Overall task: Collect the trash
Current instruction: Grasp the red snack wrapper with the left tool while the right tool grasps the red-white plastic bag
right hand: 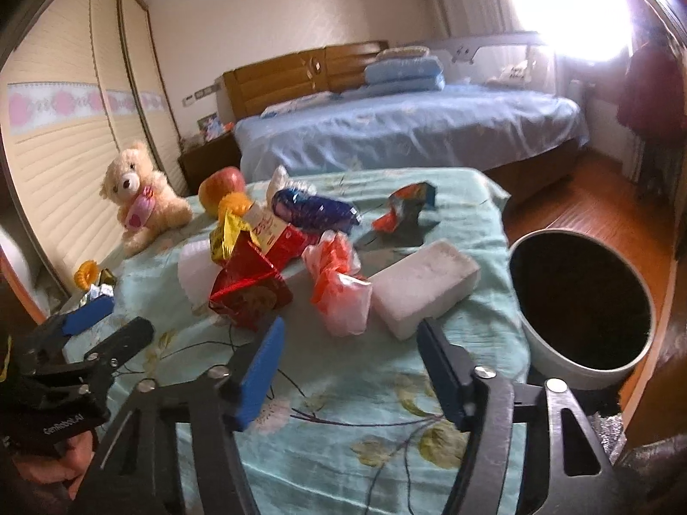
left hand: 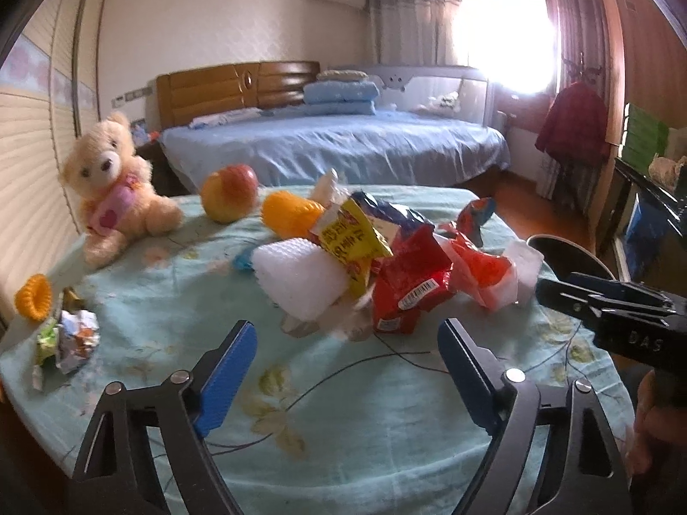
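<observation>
Hovering low at frame bottom over a floral tablecloth point(left hand: 352, 420), left gripper point(left hand: 348, 343) spread wide, grasping nothing, aimed at the trash heap mid-frame: white foam net point(left hand: 296, 279), yellow packet point(left hand: 350, 236), red wrapper point(left hand: 408, 283). Right gripper point(right hand: 350, 343) likewise parted and empty, just short of a white foam block point(right hand: 425, 287) and orange-white bag point(right hand: 339, 287). Round bin point(right hand: 579, 304) standing open at right, beside the table edge. Teddy bear point(left hand: 111, 189) and apple point(left hand: 229, 193) sitting at upper left.

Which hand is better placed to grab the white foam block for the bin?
Right. The right gripper has the white foam block just ahead of its open fingers, with the bin beside it. The left gripper faces the wrapper pile instead.
</observation>
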